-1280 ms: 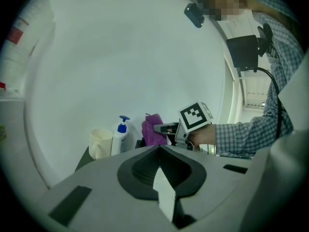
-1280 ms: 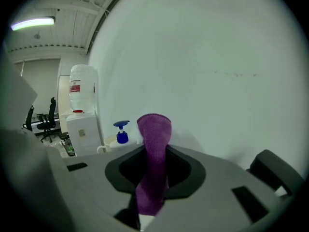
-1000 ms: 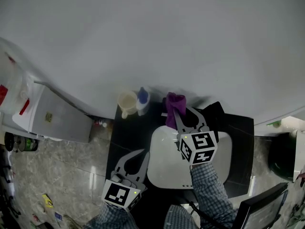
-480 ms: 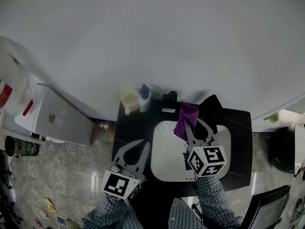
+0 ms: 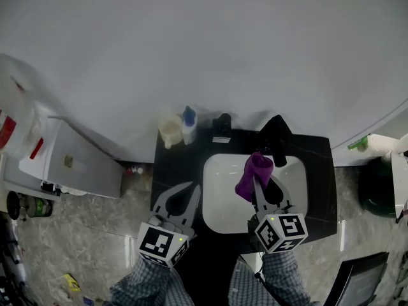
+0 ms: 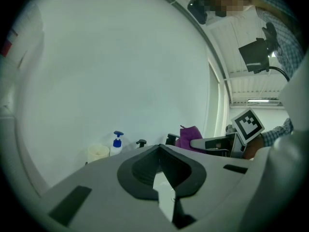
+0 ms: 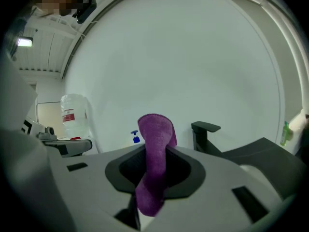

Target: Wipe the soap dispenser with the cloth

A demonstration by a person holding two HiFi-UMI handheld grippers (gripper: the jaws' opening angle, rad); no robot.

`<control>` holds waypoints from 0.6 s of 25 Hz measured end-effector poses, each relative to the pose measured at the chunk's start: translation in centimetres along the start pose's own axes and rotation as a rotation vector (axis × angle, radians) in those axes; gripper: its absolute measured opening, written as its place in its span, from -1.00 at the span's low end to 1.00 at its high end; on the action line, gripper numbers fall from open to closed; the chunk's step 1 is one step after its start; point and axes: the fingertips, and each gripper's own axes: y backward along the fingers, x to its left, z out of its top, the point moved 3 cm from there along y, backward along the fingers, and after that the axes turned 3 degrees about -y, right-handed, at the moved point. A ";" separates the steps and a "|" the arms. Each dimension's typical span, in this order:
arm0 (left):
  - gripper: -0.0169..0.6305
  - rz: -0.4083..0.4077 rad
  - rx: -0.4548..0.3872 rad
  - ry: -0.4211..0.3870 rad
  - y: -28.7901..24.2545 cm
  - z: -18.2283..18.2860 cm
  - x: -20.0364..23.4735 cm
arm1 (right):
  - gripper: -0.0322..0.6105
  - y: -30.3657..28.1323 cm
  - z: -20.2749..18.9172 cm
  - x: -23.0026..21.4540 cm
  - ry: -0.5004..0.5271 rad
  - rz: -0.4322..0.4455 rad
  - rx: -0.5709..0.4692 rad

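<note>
The soap dispenser (image 5: 189,127), a white bottle with a blue pump, stands at the back left of the black counter (image 5: 172,171); it also shows small in the left gripper view (image 6: 116,143) and the right gripper view (image 7: 134,137). My right gripper (image 5: 260,178) hangs over the white basin (image 5: 220,199), shut on a purple cloth (image 5: 253,174) that sticks up out of the jaws and droops (image 7: 154,163). My left gripper (image 5: 190,187) hovers over the counter's front left, shut and holding nothing (image 6: 159,148). Both grippers are well short of the dispenser.
A beige cup (image 5: 169,131) stands just left of the dispenser. A black faucet (image 5: 275,137) rises behind the basin, with a small black fitting (image 5: 221,124) to its left. A white cabinet (image 5: 70,161) and a water jug (image 7: 72,116) stand left of the counter, a green bottle (image 5: 358,145) to its right.
My right gripper has drawn back from the counter's rear to over the basin, carrying the purple cloth. The left gripper has hardly moved.
</note>
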 end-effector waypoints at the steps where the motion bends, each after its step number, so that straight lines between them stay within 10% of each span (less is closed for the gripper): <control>1: -0.91 -0.005 0.000 -0.003 0.0 0.0 -0.1 | -0.63 0.3 -0.1 0.0 -0.002 -0.003 -0.003; 15: -0.91 0.051 -0.015 -0.041 4.3 -0.2 -4.0 | -0.62 6.5 -1.5 0.8 -0.026 0.048 -0.030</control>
